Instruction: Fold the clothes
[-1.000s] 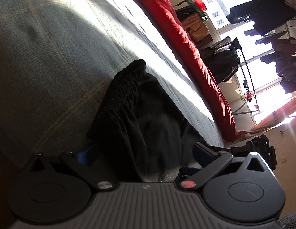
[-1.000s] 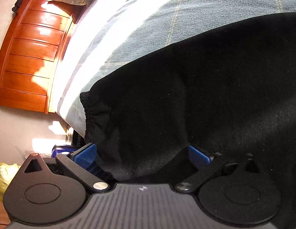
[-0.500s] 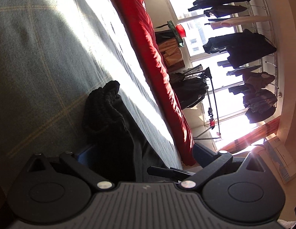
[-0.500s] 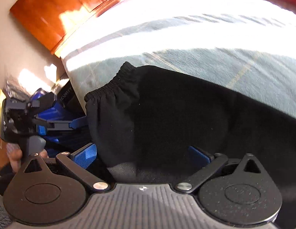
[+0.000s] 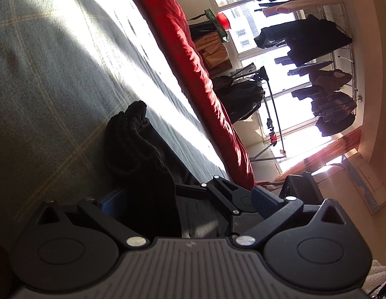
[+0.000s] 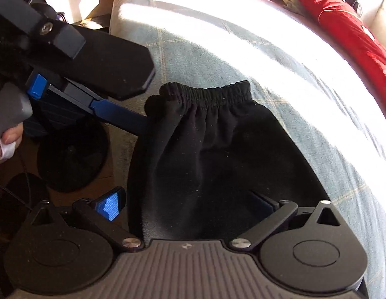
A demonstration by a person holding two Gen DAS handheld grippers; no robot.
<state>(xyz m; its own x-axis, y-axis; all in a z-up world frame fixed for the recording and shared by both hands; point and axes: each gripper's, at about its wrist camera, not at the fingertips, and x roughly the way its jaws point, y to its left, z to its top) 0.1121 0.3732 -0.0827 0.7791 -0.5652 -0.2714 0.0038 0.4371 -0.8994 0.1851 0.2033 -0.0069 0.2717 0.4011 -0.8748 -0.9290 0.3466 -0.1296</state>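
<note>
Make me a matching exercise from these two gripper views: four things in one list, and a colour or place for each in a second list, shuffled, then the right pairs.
Things:
1. black garment
2. quilt
3. bedspread
4. hanging clothes

Descriptions:
A. grey-green check, under the garment
B. by the bright window
C. red, along the bed's far edge
D. elastic-cuffed, lying across the bed's edge between the fingers of both grippers

Pairs: 1-D, 2-C, 3-A, 4-B

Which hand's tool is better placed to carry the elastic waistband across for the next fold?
Probably the left. Its tool reaches the gathered elastic waistband of the black fabric garment, while the right tool sits lower, fabric lying between its open fingers.
</note>
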